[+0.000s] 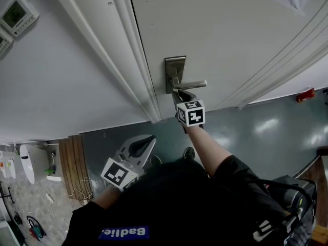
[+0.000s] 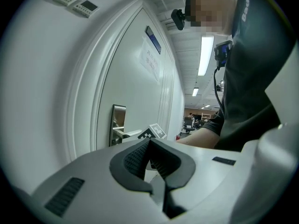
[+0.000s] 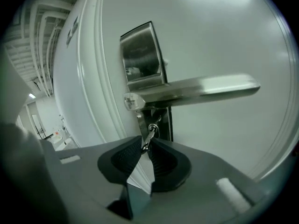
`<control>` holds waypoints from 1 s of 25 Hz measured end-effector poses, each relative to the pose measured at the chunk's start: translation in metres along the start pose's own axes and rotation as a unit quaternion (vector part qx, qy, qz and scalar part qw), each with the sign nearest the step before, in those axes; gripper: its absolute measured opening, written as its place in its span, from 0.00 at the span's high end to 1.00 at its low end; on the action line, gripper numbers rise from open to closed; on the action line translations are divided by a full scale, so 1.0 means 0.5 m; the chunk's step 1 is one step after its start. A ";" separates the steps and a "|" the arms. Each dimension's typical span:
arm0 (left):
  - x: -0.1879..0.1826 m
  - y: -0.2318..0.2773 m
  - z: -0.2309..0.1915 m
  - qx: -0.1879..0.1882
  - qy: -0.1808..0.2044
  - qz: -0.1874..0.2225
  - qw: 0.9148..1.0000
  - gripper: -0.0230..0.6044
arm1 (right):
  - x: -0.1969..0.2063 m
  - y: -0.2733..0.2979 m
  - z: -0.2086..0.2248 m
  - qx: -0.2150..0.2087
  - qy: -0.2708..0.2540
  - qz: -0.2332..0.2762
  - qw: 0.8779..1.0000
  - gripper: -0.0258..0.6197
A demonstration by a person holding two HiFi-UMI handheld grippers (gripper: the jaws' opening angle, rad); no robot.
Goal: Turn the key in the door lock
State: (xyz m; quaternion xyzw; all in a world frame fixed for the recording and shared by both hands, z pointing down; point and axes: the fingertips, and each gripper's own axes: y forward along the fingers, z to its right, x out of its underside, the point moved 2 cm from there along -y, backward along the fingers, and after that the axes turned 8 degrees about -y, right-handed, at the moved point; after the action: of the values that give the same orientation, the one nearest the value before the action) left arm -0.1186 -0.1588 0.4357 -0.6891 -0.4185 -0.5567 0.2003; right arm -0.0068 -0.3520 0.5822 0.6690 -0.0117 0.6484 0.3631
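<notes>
My right gripper [image 3: 147, 143] is up at the door [image 1: 220, 29]; its jaws are pinched together on the key [image 3: 150, 132], whose thin metal head sits between the dark ribbed pads [image 3: 122, 158]. The key is in the lock just under the handle [image 3: 201, 88], on the lower part of the metal plate [image 3: 140, 55]; its head looks tilted, and a small ring shows at its top. The handle is a silver lever that lies level and points right, away from the door's edge. In the head view the right gripper [image 1: 179, 94] touches the plate right below the handle, with its marker cube [image 1: 191, 113] nearer to me and my bare forearm [image 1: 212, 150] behind it.

My left gripper [image 2: 150, 141] hangs low and to the left, well apart from the lock; its jaws are closed tip to tip with nothing between them. In the head view it [image 1: 151, 138] is over the dark floor [image 1: 256, 132], near my body; its own marker cube [image 1: 119, 174] faces up.

The door is white with raised trim; a paper notice [image 2: 150, 59] is stuck higher up on it. Left of the frame is a white wall [image 1: 61, 86] with two small control panels [image 1: 18, 14]; a small red thing [image 1: 305, 95] lies on the floor at far right.
</notes>
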 end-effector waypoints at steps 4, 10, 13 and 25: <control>-0.002 -0.011 -0.004 0.006 0.006 0.002 1.000 0.97 | 0.001 -0.002 -0.002 0.005 -0.015 0.006 1.000 0.88; -0.003 -0.021 -0.015 0.013 0.006 0.002 1.000 0.97 | -0.003 0.004 -0.024 0.079 -0.243 -0.050 0.966 0.89; -0.005 -0.023 -0.016 0.018 0.008 0.004 1.000 0.97 | 0.003 0.006 -0.030 0.107 -0.316 -0.073 0.940 0.89; -0.003 -0.025 -0.011 0.024 0.002 0.010 1.000 0.97 | 0.026 0.008 -0.048 0.182 -0.640 -0.127 0.736 0.91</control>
State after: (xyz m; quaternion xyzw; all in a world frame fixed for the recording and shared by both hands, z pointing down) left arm -0.1322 -0.1565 0.4334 -0.6872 -0.4246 -0.5454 0.2235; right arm -0.0274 -0.3368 0.5929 0.9748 -0.0382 0.0053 0.2199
